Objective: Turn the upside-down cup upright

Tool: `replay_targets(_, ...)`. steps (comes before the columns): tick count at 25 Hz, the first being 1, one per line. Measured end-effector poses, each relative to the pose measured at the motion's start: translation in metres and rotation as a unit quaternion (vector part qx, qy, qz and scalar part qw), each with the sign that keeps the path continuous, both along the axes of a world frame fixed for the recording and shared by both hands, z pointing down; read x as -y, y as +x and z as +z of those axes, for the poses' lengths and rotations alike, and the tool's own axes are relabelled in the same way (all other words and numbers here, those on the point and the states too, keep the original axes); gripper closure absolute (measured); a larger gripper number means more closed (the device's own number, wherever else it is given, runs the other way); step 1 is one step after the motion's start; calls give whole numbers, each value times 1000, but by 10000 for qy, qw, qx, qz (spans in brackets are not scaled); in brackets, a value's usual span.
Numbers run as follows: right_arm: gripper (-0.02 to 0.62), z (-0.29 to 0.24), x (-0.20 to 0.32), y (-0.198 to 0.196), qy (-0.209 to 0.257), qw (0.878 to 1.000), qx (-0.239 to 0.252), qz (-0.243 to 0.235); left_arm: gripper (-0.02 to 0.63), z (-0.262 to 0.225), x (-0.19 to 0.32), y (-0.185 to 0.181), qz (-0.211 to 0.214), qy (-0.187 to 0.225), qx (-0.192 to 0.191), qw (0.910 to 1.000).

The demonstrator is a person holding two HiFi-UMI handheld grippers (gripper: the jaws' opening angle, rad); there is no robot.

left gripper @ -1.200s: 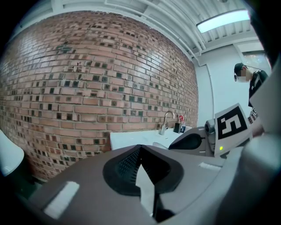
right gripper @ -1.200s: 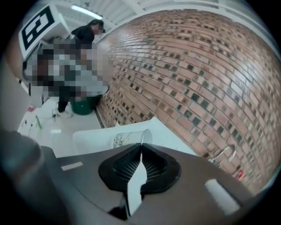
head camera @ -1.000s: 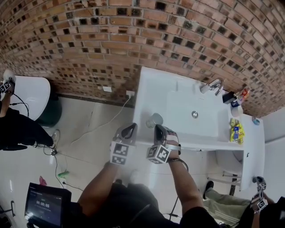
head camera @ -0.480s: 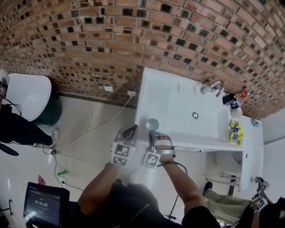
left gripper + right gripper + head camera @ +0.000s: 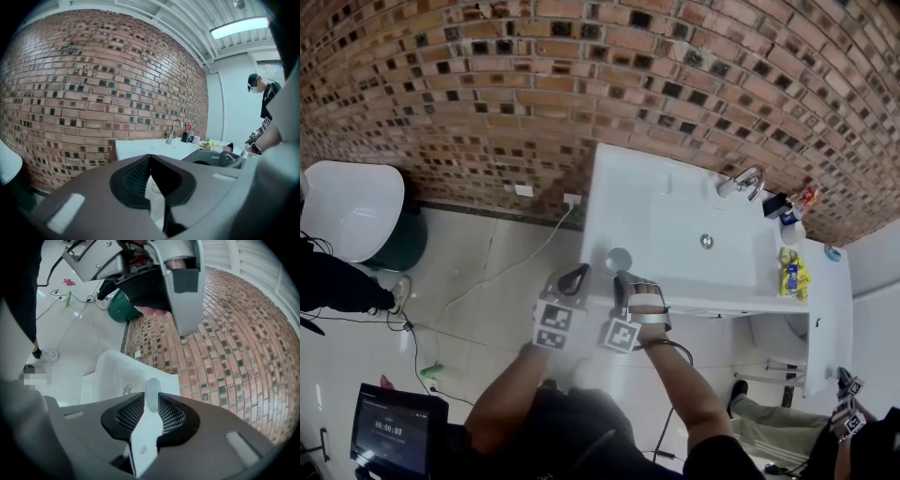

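Note:
A small clear cup (image 5: 619,259) stands on the front left corner of the white counter (image 5: 628,178), its round mouth facing up. My right gripper (image 5: 623,281) is just in front of it, rolled onto its side. In the right gripper view the cup (image 5: 152,389) shows as a pale oval pinched between the right gripper's (image 5: 152,398) pads. My left gripper (image 5: 573,278) hangs off the counter's left edge, beside the right one. In the left gripper view the left gripper's (image 5: 150,159) tips meet with nothing between them.
A sink basin (image 5: 703,234) with a faucet (image 5: 745,180) fills the counter's middle. Small bottles (image 5: 787,211) and a yellow packet (image 5: 794,277) lie at its right end. A toilet (image 5: 352,206), a green bin (image 5: 403,239), floor cables and a tablet (image 5: 394,431) are to the left.
The cup went from tilted in the right gripper above the counter to mouth up on the counter's corner. The right gripper rolled and drew back a little; the left barely moved.

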State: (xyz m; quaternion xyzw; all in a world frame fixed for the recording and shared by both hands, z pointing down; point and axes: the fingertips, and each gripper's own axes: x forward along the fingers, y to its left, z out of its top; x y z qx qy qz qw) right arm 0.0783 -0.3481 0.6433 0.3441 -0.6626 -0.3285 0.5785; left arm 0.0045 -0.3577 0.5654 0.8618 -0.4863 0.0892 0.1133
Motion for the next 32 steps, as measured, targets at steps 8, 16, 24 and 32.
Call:
replay_targets(8,538,-40,-7,5,275,9961,815,220,611,-13,-9,3,32,191,162,9997)
replay_targets(16,575,-81,-14,29,315,9425,2941,1558,611,-29,-11,-1,-323,316,123,9989)
replay_targets(24,583,-99,-28,40,55,8104,5402,2266,611,-40,-19,5,-651,376,92,9971)
replay_targets(32,583,-98,-32,38,-129,7869,5761,2207,611,-47,-33,3,-775,429,196,9959)
